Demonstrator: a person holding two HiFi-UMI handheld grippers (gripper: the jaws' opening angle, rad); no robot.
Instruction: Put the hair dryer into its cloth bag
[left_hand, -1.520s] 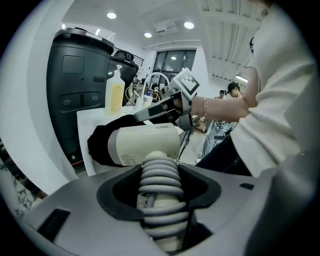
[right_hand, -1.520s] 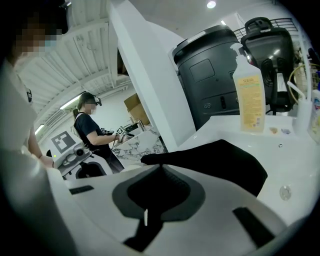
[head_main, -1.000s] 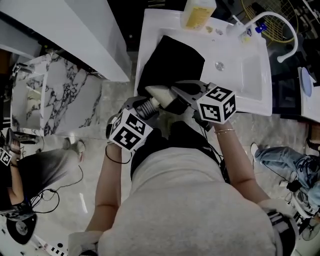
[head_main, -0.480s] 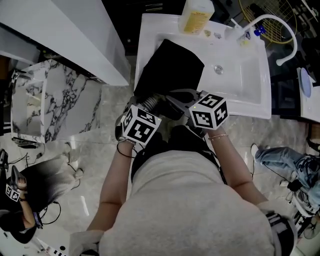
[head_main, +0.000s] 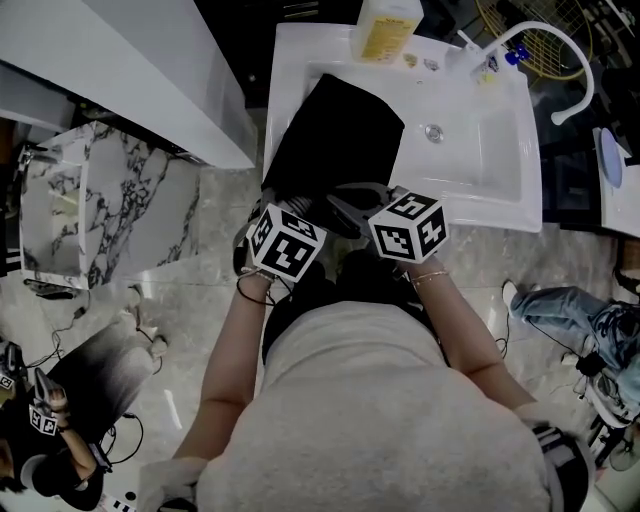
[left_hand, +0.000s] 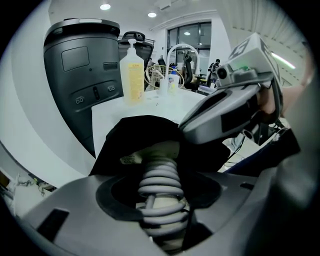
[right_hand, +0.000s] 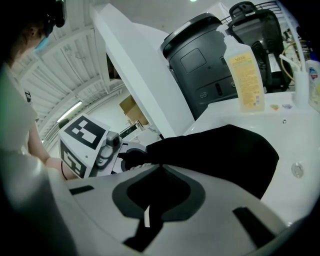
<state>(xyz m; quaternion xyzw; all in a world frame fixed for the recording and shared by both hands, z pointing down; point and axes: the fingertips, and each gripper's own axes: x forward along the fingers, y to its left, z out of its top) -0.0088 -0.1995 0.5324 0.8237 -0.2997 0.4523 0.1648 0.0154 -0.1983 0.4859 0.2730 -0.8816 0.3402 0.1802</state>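
The left gripper (left_hand: 161, 200) has its jaws clamped on the hair dryer (left_hand: 156, 149) at its coiled cord (left_hand: 159, 176), the dryer's front end inside the black cloth bag (head_main: 340, 130). The right gripper (right_hand: 156, 197) has its jaws pressed together on the bag's near edge. The bag lies across the white washbasin (head_main: 485, 160).

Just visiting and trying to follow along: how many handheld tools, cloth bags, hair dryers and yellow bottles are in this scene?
Tools: 2 (left tool, right tool)
Black cloth bag: 1
Hair dryer: 1
Yellow bottle: 1
Total: 5
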